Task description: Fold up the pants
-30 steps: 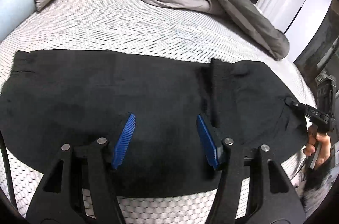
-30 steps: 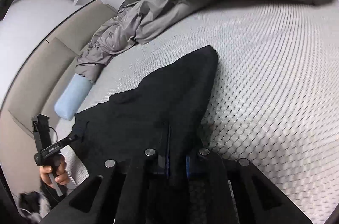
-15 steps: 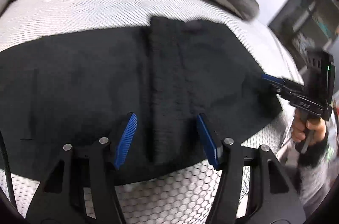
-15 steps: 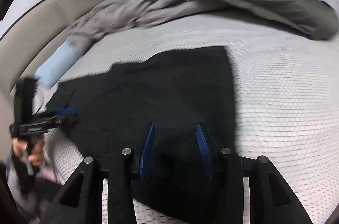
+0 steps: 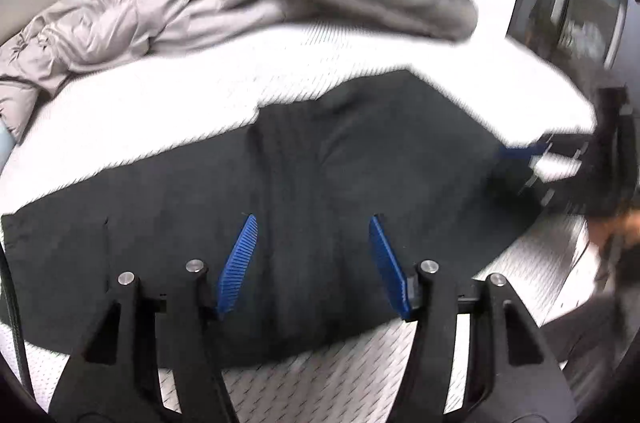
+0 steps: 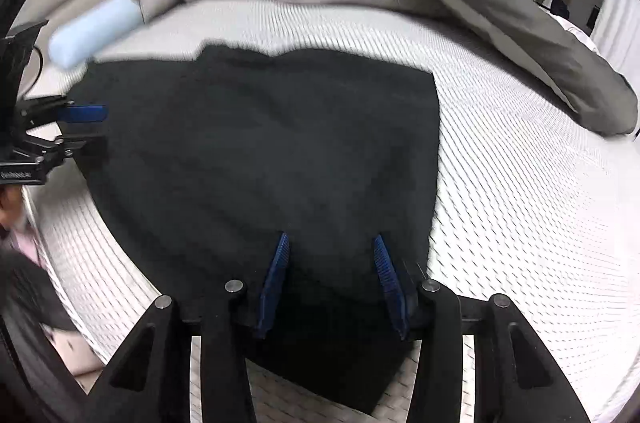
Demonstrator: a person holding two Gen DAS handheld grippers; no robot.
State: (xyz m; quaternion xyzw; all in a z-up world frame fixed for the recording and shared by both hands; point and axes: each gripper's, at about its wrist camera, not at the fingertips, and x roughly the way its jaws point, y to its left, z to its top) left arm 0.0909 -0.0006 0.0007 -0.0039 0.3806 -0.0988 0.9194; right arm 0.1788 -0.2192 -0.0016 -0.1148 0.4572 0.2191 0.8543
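One pair of black pants (image 6: 264, 151), lying flat on the bed (image 6: 520, 207), folded into a shorter, doubled slab; a layer edge runs as a ridge across the middle in the left wrist view. Change: a second ago the right gripper (image 6: 332, 279) was pinched shut on a lifted end of the cloth; its jaws have just been opening, and that end now lies laid over the rest, flat beneath the parted blue pads, not pressed by them. Left gripper (image 5: 312, 255): jaws apart over the cloth as before, holding nothing. Meaning, as judged: one fold is laid and released; both hands are free for smoothing or a further fold. Surroundings: grey bedding (image 6: 500, 7) heaped along the far side of the bed, a pale blue roll (image 6: 96, 27) near the pants' far left corner, well clear.
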